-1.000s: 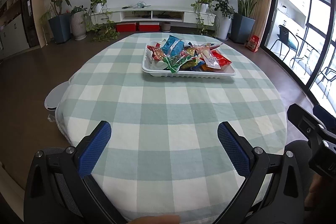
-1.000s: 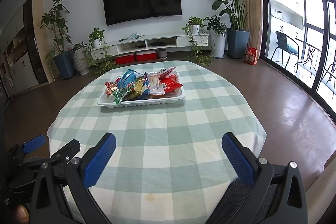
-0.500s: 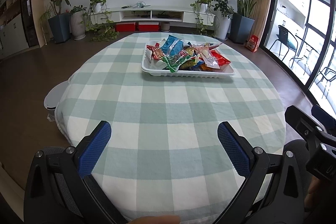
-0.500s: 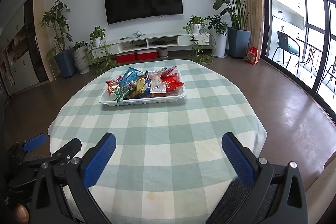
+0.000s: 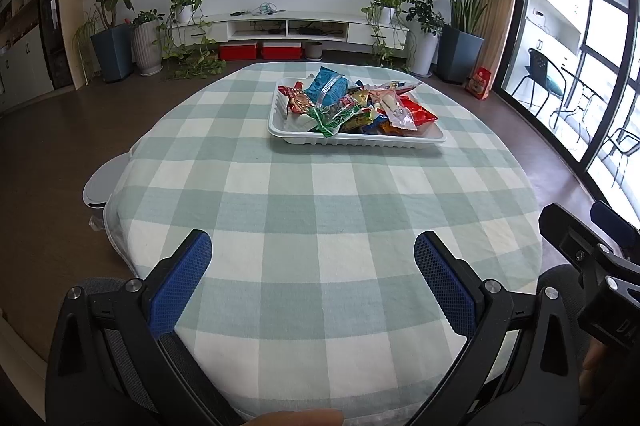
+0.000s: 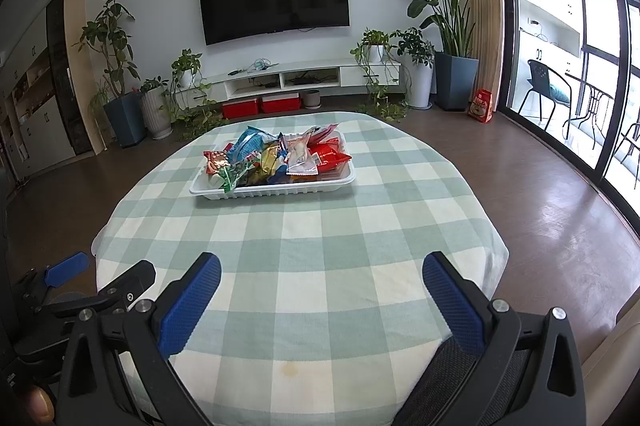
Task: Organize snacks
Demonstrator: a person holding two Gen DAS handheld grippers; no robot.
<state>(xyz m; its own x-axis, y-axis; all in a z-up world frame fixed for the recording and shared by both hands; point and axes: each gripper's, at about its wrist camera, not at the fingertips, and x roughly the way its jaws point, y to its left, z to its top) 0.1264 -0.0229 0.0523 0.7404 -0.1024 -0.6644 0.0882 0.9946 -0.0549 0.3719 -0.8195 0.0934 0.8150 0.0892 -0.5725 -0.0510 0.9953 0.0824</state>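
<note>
White tray (image 5: 356, 141) of snacks (image 5: 352, 104) sits on the far half of the round table, on the green-and-white checked cloth (image 5: 320, 218). In the right wrist view the same tray (image 6: 276, 188) lies left of centre.

Tray is rectangular; long axis runs left–right across both views, one long side facing the grippers. In the left wrist view the right end sits slightly nearer the camera.

Snacks are heaped in mixed directions. Blue packet (image 5: 326, 88) at the far left of the pile is propped up, tilted. Green-lettered packet (image 5: 340, 116) lies diagonally, one end over the near rim. Red packet (image 5: 418, 112) lies at the right end, pointing right. Clear pale packet (image 6: 302, 158) lies near the middle, long axis toward the camera.

Left gripper (image 5: 313, 258): jaws spread wide, nothing between them, over the near edge of the table, well apart from the tray.

Right gripper (image 6: 322, 280): jaws likewise wide apart, empty, over the near edge.
</note>
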